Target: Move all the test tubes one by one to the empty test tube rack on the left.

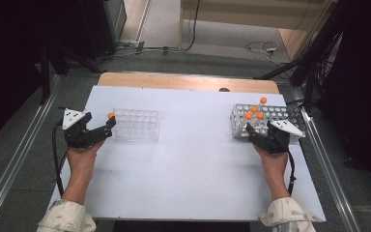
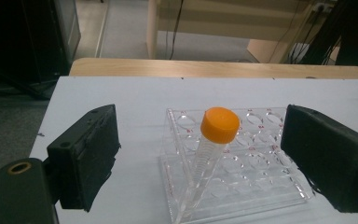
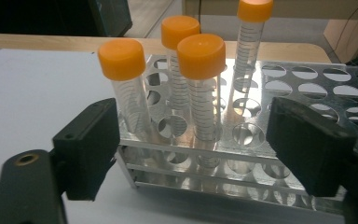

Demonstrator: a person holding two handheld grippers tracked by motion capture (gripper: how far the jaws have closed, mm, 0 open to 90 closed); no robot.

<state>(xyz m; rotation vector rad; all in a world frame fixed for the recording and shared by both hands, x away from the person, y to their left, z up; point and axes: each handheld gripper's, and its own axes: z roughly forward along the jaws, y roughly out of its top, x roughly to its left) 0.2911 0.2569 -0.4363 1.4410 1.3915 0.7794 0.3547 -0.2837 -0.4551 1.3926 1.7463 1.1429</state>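
White table (image 1: 183,164) stood on grey floor (image 1: 9,159). Left gripper (image 1: 110,126) gaped wide around a leaning tube (image 2: 209,149) in the clear rack (image 1: 136,124); right gripper (image 1: 254,134) stood open, empty, at the metal rack (image 1: 290,115).

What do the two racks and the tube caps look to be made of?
Left rack: clear plastic, probably acrylic; the table shows through its walls. Right rack: seems to be metal or a mirror-finished plastic; its silvery top reflects the tubes. Caps: matte orange plastic, ribbed around the side. Tubes: clear plastic by their look, with printed marks; glass can't be ruled out.
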